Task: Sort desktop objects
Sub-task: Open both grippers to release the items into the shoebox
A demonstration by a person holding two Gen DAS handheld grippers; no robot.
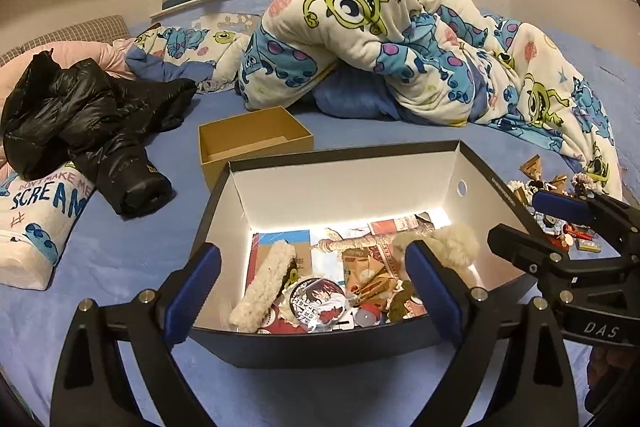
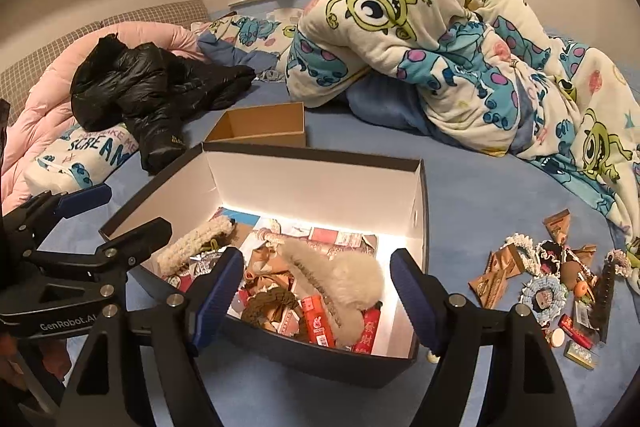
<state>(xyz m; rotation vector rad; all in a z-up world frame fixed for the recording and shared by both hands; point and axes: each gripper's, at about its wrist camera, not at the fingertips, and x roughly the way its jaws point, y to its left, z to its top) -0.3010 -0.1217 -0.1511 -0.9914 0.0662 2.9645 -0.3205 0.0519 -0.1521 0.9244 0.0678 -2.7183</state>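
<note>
A black box with a white inside (image 1: 344,183) (image 2: 312,183) stands on the blue bed, holding a fluffy white headband (image 1: 264,279), a round picture badge (image 1: 316,301), a furry cream hair clip (image 2: 344,279), red packets (image 2: 318,323) and paper items. My left gripper (image 1: 310,259) hangs open over the box's near edge, nothing between its blue pads. My right gripper (image 2: 318,261) is open too, over the near right part of the box, also holding nothing. Each gripper shows in the other's view: the right (image 1: 532,219) and the left (image 2: 124,211).
A loose pile of hair ties, snack packets and trinkets (image 2: 560,279) lies on the sheet right of the box. A small brown cardboard box (image 1: 256,135) stands behind it. A black jacket (image 1: 92,131), a printed pillow (image 1: 40,227) and a bunched cartoon blanket (image 1: 400,39) lie farther back.
</note>
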